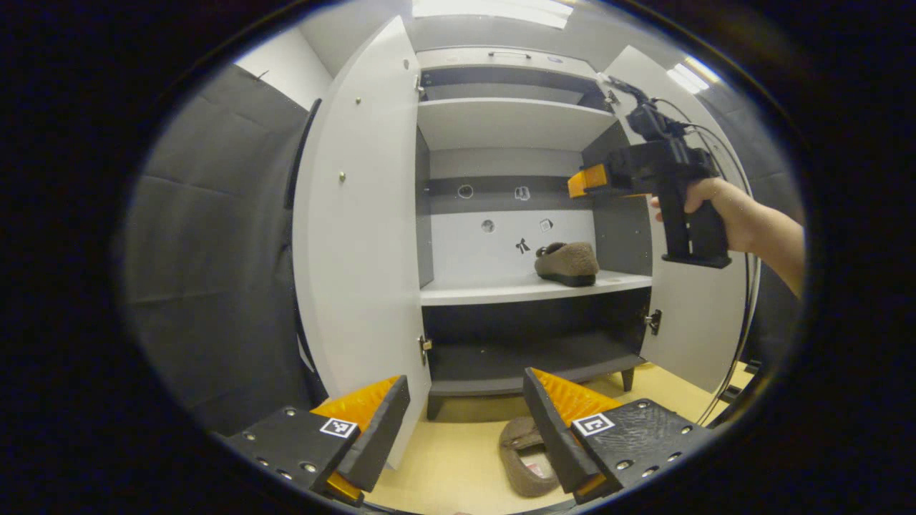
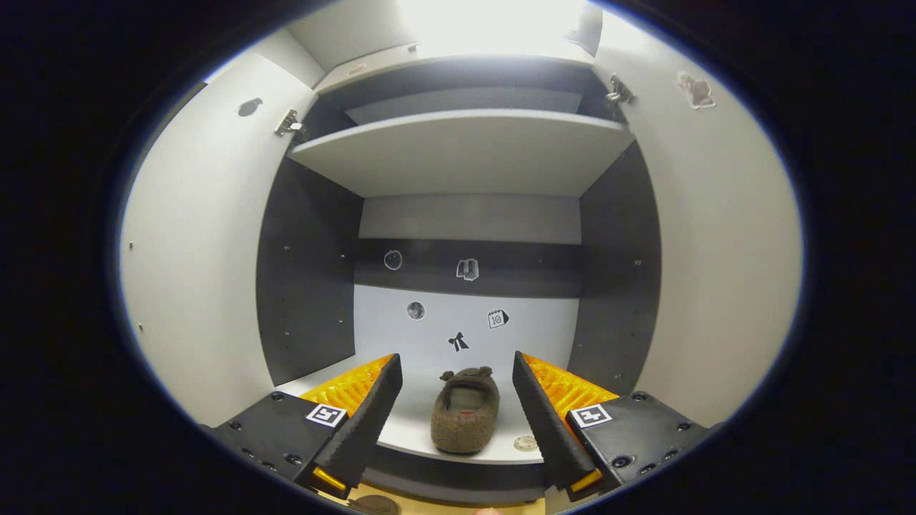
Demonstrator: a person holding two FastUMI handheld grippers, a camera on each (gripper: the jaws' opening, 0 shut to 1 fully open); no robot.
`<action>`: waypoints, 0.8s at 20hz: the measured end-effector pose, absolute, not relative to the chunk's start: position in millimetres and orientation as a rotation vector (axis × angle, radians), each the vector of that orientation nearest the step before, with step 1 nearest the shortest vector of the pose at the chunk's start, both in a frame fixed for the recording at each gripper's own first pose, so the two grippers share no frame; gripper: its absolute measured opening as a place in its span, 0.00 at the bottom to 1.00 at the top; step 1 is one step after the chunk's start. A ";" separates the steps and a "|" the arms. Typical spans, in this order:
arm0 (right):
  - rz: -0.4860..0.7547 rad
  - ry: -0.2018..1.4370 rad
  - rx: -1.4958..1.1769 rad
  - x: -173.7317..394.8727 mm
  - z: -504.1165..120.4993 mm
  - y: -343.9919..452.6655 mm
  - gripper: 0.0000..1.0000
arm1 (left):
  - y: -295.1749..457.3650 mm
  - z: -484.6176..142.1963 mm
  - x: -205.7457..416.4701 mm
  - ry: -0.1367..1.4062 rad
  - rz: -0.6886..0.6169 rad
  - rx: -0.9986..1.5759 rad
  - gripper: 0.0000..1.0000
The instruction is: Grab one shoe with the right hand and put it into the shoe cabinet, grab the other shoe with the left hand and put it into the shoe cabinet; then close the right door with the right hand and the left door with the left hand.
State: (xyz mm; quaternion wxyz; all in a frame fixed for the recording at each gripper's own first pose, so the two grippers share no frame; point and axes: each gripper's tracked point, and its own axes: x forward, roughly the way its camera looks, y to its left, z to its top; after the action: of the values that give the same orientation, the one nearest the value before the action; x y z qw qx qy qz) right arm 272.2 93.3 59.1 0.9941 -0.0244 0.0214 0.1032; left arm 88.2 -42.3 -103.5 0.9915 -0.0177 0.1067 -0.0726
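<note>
- The left claw [image 1: 465,429] hangs low in front of the shoe cabinet [image 1: 501,129], its fingers spread wide and grasping nothing.
- A brown shoe [image 1: 526,458] lies on the floor just before the cabinet, between those fingers.
- The right claw [image 2: 454,422], released, hovers at the cabinet's mouth, a hand [image 1: 715,204] holding it.
- The other shoe [image 2: 465,418] rests on the cabinet's middle shelf [image 1: 501,290], toward the right.
- Both doors, the left door [image 1: 358,236] and the right door [image 1: 701,315], stand open.

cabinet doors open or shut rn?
Both open. The left door and right door swing outward, baring the shelves; one shoe sits on the middle shelf, the other shoe on the floor.
</note>
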 end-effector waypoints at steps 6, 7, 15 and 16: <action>0.210 0.012 -0.075 198.1 59.9 72.0 0.97 | -59.0 -146.4 100.4 0.294 -0.196 -0.026 0.96; 0.205 0.007 -0.080 189.6 58.1 68.5 0.97 | -62.1 -155.5 99.9 0.311 -0.207 -0.023 0.97; 0.186 0.011 -0.091 130.0 40.8 46.1 0.97 | -95.4 -235.6 97.0 0.495 -0.299 -0.007 0.93; 0.180 0.021 -0.094 123.4 37.5 42.7 0.97 | -97.1 -244.3 97.2 0.515 -0.299 -0.003 0.93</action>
State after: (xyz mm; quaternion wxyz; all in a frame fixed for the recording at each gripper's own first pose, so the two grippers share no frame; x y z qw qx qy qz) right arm 123.4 42.7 37.5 0.9948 -0.0471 0.0105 0.0898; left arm 97.2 -97.1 -244.3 0.9560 -0.0017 0.2535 -0.1474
